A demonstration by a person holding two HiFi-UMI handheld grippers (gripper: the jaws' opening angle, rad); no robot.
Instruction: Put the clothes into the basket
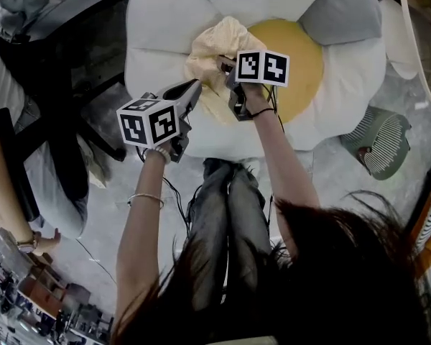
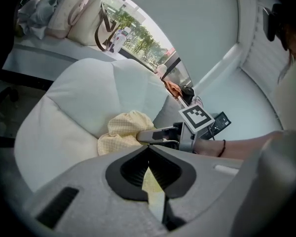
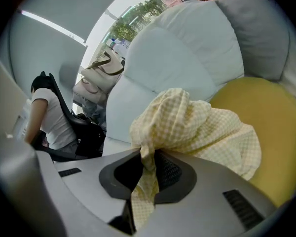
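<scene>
My left gripper (image 1: 194, 86) and right gripper (image 1: 227, 69) both pinch yellow checked garment (image 1: 214, 45) above flower cushion (image 1: 165, 20). Garment not yet in green basket (image 1: 382, 144), well apart.

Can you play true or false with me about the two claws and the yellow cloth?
1. The right claw is pinching the yellow checked cloth. True.
2. The left claw is empty. False: a piece of the same cloth is pinched between its jaws too.
3. The cloth is already in a basket. False: both claws hold it just above the flower cushion.
4. The cushion has white petals and a yellow middle. True.
</scene>
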